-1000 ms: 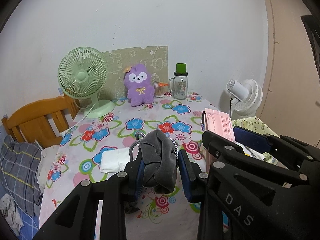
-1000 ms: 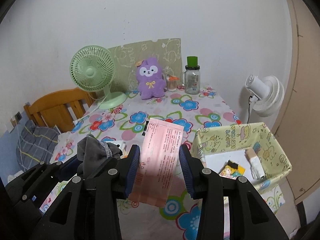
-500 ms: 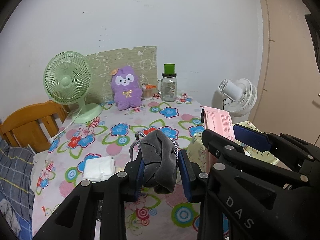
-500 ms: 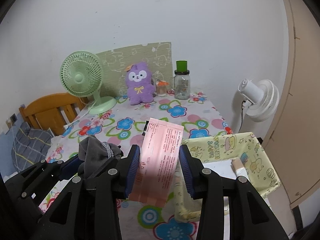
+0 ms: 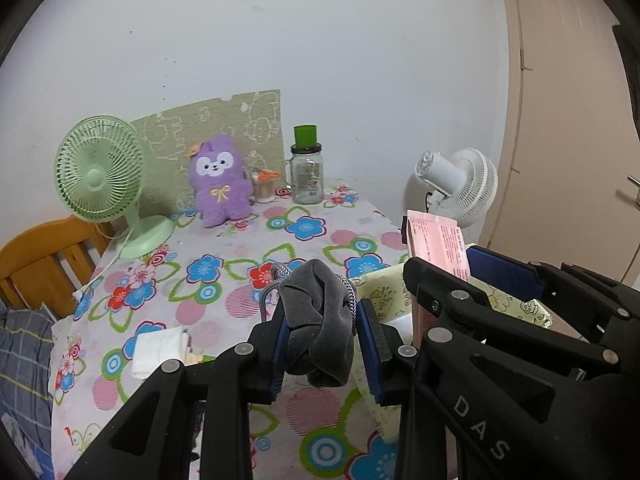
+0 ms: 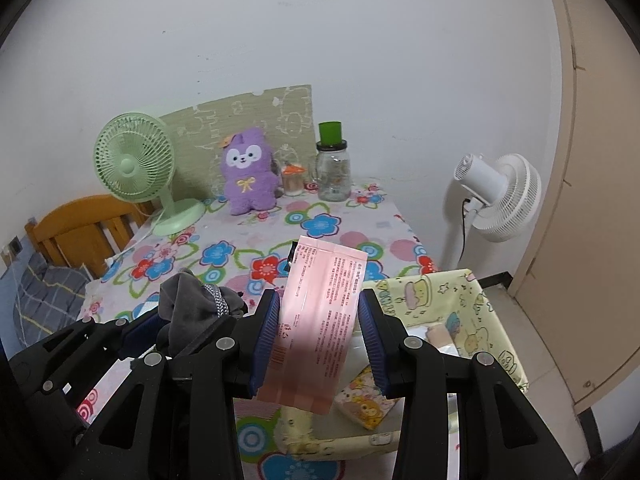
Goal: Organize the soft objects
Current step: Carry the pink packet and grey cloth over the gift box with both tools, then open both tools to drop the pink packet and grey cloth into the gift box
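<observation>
My left gripper is shut on a bunched grey cloth pouch with a braided cord, held above the flowered table. It also shows in the right wrist view as the grey pouch at lower left. My right gripper is shut on a flat pink packet, held over the near left corner of the yellow cartoon-print fabric box. The box holds a small cartoon packet and pale items. A folded white cloth lies on the table at lower left.
At the table's back stand a green desk fan, a purple plush toy, a small orange-lidded cup and a glass jar with a green lid. A white fan stands right; a wooden bed frame left.
Both grippers have moved to the right across the table with their loads still gripped. The yellow box now lies closer beneath the pink packet, and the back objects have shifted left in view.
</observation>
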{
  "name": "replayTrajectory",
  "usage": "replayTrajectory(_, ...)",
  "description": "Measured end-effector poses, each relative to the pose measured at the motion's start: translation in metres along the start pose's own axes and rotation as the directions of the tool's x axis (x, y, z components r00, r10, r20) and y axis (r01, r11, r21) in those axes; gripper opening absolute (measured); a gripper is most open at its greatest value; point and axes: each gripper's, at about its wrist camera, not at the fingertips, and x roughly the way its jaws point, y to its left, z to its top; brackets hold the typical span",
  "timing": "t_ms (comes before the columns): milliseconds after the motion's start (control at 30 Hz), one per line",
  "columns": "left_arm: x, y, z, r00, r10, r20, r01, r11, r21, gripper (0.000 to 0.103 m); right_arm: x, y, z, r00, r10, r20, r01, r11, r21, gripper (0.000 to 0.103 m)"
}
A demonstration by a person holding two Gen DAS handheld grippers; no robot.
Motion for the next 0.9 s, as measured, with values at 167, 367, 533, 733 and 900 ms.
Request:
replayTrajectory(167, 0.009, -0.013, 0.003, 1.000, -0.011, -0.012, 0.011, 1.000, 0.007, 0.032, 0.002, -0.014, 0.001, 1.000, -0.009, 0.000, 0.009, 1.000, 0.008, 0.044)
replayTrajectory(367, 0.020, -0.032, 0.005, 0.999, -0.029, -0.026, 0.030, 0.999, 0.031, 0.032, 0.006, -0.034, 0.000, 1.000, -0.026, -0.008, 0.026, 0.999, 0.027, 0.044)
replayTrajectory(533, 0.031, -0.049, 0.005, 0.998, -0.048, -0.041, 0.050, 0.998, 0.047, 0.032, 0.010, -0.053, -0.004, 0.999, -0.043, -0.019, 0.044, 0.998, 0.044, 0.044)
replayTrajectory(733, 0.044, -0.065, 0.005, 0.996, -0.066, -0.060, 0.069, 0.996, 0.061, 0.034, 0.016, -0.073, -0.008, 0.997, -0.061, -0.036, 0.063, 0.996, 0.058, 0.044)
replayTrajectory(900, 0.057, -0.072, 0.004, 0.996, -0.060, -0.071, 0.065, 0.995, 0.074, 0.048, 0.025, -0.085, -0.011, 0.996, -0.070, -0.055, 0.073, 0.995, 0.068, 0.046)
